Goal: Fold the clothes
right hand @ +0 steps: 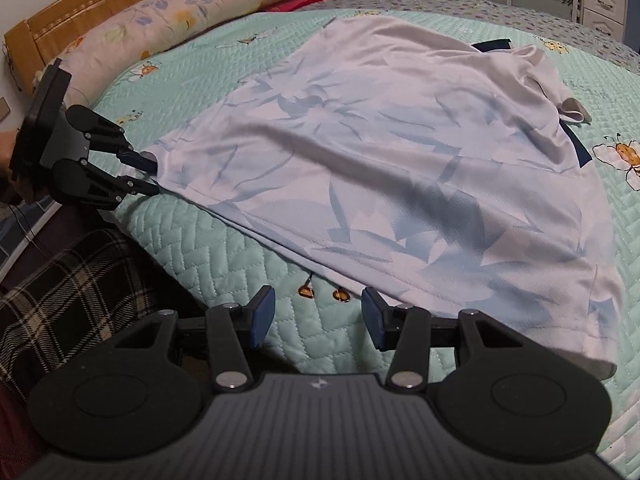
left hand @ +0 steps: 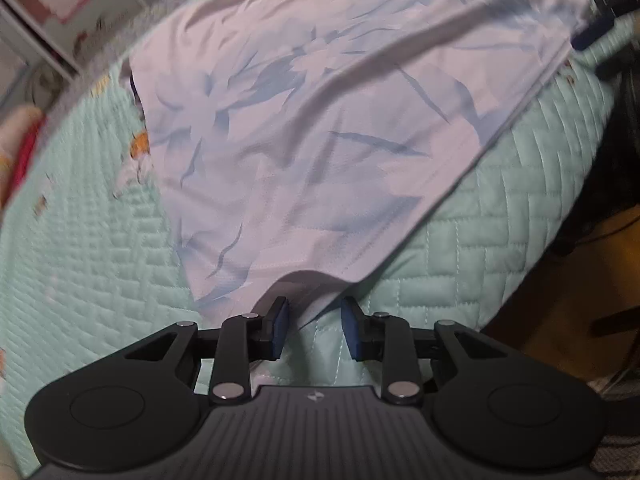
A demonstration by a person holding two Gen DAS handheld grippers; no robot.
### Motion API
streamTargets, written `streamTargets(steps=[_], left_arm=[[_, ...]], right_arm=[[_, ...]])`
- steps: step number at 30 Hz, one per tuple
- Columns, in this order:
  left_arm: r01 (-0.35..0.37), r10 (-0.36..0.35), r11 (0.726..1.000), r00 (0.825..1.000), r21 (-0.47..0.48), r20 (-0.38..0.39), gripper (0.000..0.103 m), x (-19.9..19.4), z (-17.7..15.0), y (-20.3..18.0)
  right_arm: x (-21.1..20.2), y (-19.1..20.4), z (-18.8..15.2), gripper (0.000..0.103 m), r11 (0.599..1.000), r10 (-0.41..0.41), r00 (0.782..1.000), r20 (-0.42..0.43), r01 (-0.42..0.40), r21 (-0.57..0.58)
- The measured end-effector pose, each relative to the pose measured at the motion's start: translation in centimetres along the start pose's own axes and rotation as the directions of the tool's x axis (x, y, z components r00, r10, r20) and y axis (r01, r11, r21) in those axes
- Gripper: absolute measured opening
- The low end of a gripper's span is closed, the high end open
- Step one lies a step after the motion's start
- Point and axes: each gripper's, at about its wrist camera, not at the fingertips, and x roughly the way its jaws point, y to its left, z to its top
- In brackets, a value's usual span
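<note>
Clothes on my bed come down to one garment: a pale lilac shirt (right hand: 360, 152) printed with blue leaves, spread flat across the mint-green quilted bedspread (right hand: 208, 256), its hem running along the near edge of the mattress.

Far left in my right-hand camera, a wooden headboard (right hand: 80, 8) backs a long floral pillow (right hand: 180, 12). Below it my left gripper (right hand: 150, 174) reaches in from the side, its two fingers set apart at the shirt's near-left hem corner; from this angle the cloth appears to lie between the tips. A plaid fabric (right hand: 68, 280) shows below that gripper, off the mattress edge.

My left camera looks along the same hem corner: the left gripper's blue pads (left hand: 282, 328) stand apart, not closed, with the lifted fold of the shirt (left hand: 320, 120) arching just over and between them. I cannot tell whether either pad touches the fabric. At the upper right of this view, a dark blurred shape sits at the shirt's far corner; it is too smeared to identify.

Centre in the right camera, my right gripper (right hand: 318, 316) is spread wide above bare quilt, near the hem without touching it. To the right, a dark navy trim (right hand: 580, 148) shows at the crumpled sleeve, beside bee motifs (right hand: 624, 156) stitched into the quilt.
</note>
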Motion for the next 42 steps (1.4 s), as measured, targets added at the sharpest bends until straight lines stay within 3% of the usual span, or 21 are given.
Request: streamTargets(steps=[1, 4, 7, 10, 13, 16, 19, 26, 32, 37, 39, 42], left_arm=[[0.022, -0.022, 0.999, 1.000, -0.025, -0.006, 0.031, 0.1, 0.2, 0.6], [0.005, -0.005, 0.999, 1.000, 0.040, 0.008, 0.031, 0.1, 0.6, 0.0], [-0.066, 0.063, 0.983, 0.998, 0.170, 0.024, 0.029, 0.1, 0.8, -2.2], [-0.061, 0.056, 0.990, 0.997, 0.125, 0.046, 0.018, -0.1, 0.3, -2.1], [-0.082, 0.075, 0.991, 0.995, 0.109, 0.071, 0.001, -0.3, -0.3, -2.6], [-0.126, 0.115, 0.986, 0.989, 0.109, 0.096, 0.000, -0.6, -0.4, -3.0], [-0.112, 0.105, 0.991, 0.991, 0.080, 0.082, 0.000, -1.5, -1.1, -2.4], [-0.133, 0.128, 0.982, 0.991, 0.134, 0.045, 0.000, -1.9, -2.3, -3.4], [-0.157, 0.148, 0.978, 0.986, 0.140, 0.073, 0.000, -1.7, -2.8, -4.2], [-0.160, 0.148, 0.978, 0.984, 0.130, 0.098, 0.000, -1.5, -3.1, -3.9], [-0.155, 0.142, 0.980, 0.984, 0.124, 0.107, 0.000, -1.5, -3.2, -3.7], [-0.147, 0.133, 0.983, 0.984, 0.114, 0.120, 0.000, -1.5, -3.4, -3.4]], right_arm=[[0.0, 0.0, 0.1, 0.049, 1.000, 0.000, 1.000, 0.001, 0.000, -0.001], [-0.1, 0.1, 0.2, 0.049, 1.000, -0.001, 1.000, 0.018, 0.001, 0.010], [-0.1, 0.1, 0.3, 0.049, 1.000, -0.005, 1.000, 0.031, 0.004, 0.022], [-0.4, -0.1, 0.0, 0.049, 0.999, -0.022, 0.999, 0.035, 0.021, 0.028], [-0.8, -0.4, -0.4, 0.049, 0.998, -0.043, 0.998, 0.042, 0.041, 0.038], [-1.2, -0.9, -0.6, 0.049, 0.997, -0.065, 0.997, 0.044, 0.063, 0.038], [-1.5, -0.8, -0.7, 0.049, 0.996, -0.087, 0.995, 0.044, 0.087, 0.008], [-1.3, -1.4, -0.6, 0.049, 0.997, -0.065, 0.996, 0.054, 0.062, 0.042], [1.1, -0.4, 3.6, 0.049, 0.990, 0.107, 0.992, 0.067, -0.112, 0.081], [3.8, 0.7, 7.6, 0.045, 0.959, 0.253, 0.965, 0.071, -0.260, 0.114], [6.1, 1.5, 9.3, 0.038, 0.947, 0.287, 0.956, 0.055, -0.292, 0.134], [9.5, 2.9, 11.7, 0.038, 0.928, 0.333, 0.942, 0.033, -0.334, 0.165]])
